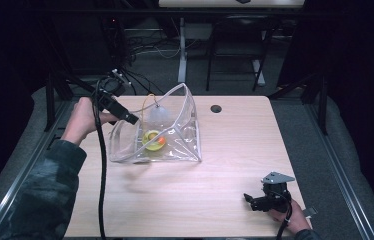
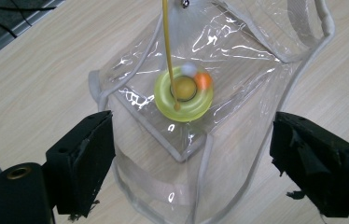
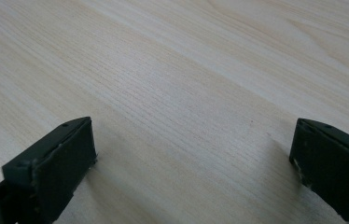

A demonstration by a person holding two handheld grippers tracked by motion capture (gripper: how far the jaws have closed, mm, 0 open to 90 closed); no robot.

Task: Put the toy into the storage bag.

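A clear plastic bag stands open on the wooden table, left of centre. Inside on its bottom lies a yellow-green ring with a small orange ball beside it. My left gripper hangs over the bag's left rim. In the left gripper view its jaws stand wide apart above the bag, touching nothing; the ring, the orange ball and a thin yellow cord lie below. My right gripper rests near the front right corner, open over bare wood.
A round cable hole sits in the table's far middle. A metal rail runs along the table's left side. Beyond the far edge stand a white desk leg and dark frames.
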